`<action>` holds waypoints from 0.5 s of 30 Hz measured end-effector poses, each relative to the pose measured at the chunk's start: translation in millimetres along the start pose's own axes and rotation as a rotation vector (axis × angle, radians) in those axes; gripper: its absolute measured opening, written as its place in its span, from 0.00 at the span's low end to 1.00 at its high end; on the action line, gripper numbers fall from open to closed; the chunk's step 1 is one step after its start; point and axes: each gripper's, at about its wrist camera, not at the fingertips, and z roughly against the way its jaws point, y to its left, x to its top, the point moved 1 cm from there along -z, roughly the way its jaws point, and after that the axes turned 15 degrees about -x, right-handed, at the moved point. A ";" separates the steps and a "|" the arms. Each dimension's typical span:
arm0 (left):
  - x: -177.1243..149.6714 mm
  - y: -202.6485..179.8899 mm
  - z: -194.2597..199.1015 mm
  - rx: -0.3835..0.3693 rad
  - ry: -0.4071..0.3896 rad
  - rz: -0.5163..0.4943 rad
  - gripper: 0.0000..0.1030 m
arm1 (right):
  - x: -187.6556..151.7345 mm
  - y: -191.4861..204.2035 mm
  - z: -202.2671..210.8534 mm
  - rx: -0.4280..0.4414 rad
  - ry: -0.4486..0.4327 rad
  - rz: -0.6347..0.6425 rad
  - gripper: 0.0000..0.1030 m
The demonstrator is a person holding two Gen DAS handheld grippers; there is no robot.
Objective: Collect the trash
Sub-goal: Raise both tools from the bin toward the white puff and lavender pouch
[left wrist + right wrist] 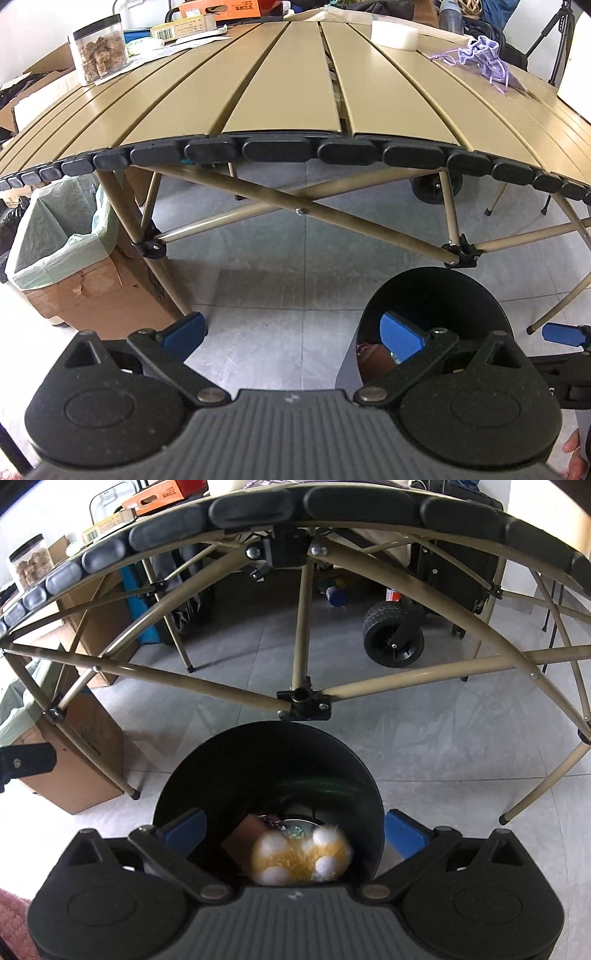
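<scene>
Your right gripper point(293, 834) | jaws spread wide, empty, right over the black bin point(266, 760) so the fuzzy yellow-white item point(301, 856) lands inside | your left gripper point(295, 332) open too, holding nothing | purple pouch point(484, 61) waits on table point(280, 85).

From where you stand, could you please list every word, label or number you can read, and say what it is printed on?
None reads for certain.
Orange box: dark logo and characters, too blurred.
Yellow carton: barcode and small print, too small.
Orange box in the right wrist view: dark lettering, blurred.
Cardboard box beside the table leg: dark print, illegible.
</scene>
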 end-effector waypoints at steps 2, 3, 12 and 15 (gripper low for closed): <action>-0.4 -1.4 -0.1 -0.005 0.000 -0.003 1.00 | -1.3 -1.7 -0.4 0.004 0.003 0.001 1.00; -0.4 -2.3 0.2 -0.008 -0.001 -0.004 1.00 | -1.8 -2.0 0.4 0.004 0.002 0.002 1.00; 4.8 -12.0 21.1 -0.059 -0.050 -0.013 1.00 | 0.1 -10.7 29.1 0.024 -0.060 0.003 1.00; 9.1 -16.6 37.8 -0.081 -0.089 -0.015 1.00 | 1.3 -16.8 47.7 0.038 -0.097 -0.008 1.00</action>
